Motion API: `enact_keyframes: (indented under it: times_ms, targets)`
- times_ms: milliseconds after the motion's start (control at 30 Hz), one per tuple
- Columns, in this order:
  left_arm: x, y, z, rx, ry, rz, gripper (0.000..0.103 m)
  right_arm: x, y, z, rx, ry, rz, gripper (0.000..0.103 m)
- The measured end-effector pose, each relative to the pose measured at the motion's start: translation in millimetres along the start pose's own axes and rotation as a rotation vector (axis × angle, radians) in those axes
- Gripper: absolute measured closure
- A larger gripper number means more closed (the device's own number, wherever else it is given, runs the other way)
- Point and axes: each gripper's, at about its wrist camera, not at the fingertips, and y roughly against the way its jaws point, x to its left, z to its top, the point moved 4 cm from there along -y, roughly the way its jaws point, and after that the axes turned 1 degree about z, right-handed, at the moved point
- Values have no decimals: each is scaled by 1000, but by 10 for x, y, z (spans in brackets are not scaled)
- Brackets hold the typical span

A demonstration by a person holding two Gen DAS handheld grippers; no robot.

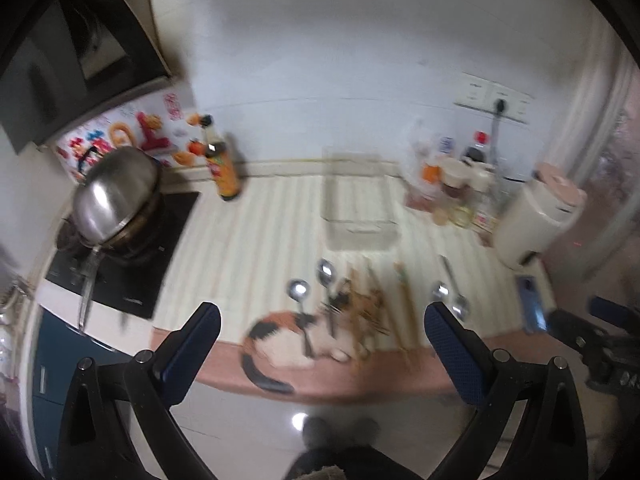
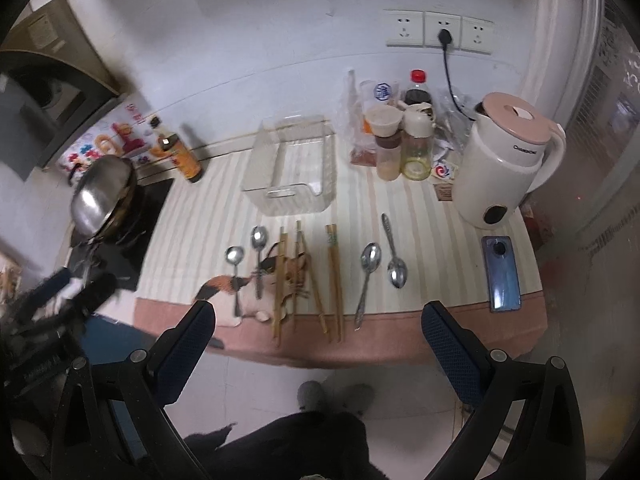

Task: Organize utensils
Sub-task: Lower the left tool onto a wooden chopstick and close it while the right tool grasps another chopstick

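Right wrist view: both grippers, right gripper point(image 2: 318, 326) & left gripper point(image 1: 322, 330), spread, empty, w/ spoons point(image 2: 370, 258) & chopsticks point(image 2: 334, 276) near, clear bin point(image 2: 290, 168) far; start step, next probably needs a low, narrow pinch.

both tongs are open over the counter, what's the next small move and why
Probably lower the right tongs toward the two spoons lying right of the chopsticks and close on one handle. Nothing is held yet, all the utensils lie loose near the counter's front edge, and the clear plastic bin behind them looks empty. The left tongs hang open too.
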Motion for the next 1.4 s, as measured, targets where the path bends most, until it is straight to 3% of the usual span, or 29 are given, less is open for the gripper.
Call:
enact_keyframes:
  times_ms: [200, 367, 400, 500, 533, 667, 833, 1033, 1100, 1300, 1400]
  targets:
    - [160, -637, -56, 43, 22, 117, 0, -167, -711, -107, 44, -2, -55, 3]
    - [143, -1305, -298, 205, 46, 105, 1, -309, -1345, -185, 151, -51, 1, 47]
    - [112, -1419, -338, 231, 47, 93, 2, -323, -1447, -204, 162, -55, 0, 51]
    - [-38, -1821, -477, 322, 38, 39, 16, -393, -1805, -271, 214, -84, 5, 65]
    - [-100, -1971, -525, 356, 32, 12, 27, -413, -1876, -292, 224, -92, 7, 68]
    - [-288, -2546, -690, 475, 9, -78, 69, -513, -2190, -317, 274, -124, -27, 68]
    - [-392, -3075, -869, 587, 15, -141, 77, -625, -2395, -347, 329, -170, -59, 68]
    - [-558, -3198, -936, 590, -40, -177, 92, -699, -2564, -377, 374, -192, -98, 68]
    - [-565, -3187, -946, 589, -43, -186, 92, -695, -2600, -383, 385, -195, -103, 68]
    - [-317, -3238, -961, 620, 105, -338, 93, -645, -2738, -349, 409, -208, -76, 68]
    - [-200, -3262, -993, 625, 151, -359, 93, -613, -2804, -325, 416, -205, -70, 68]
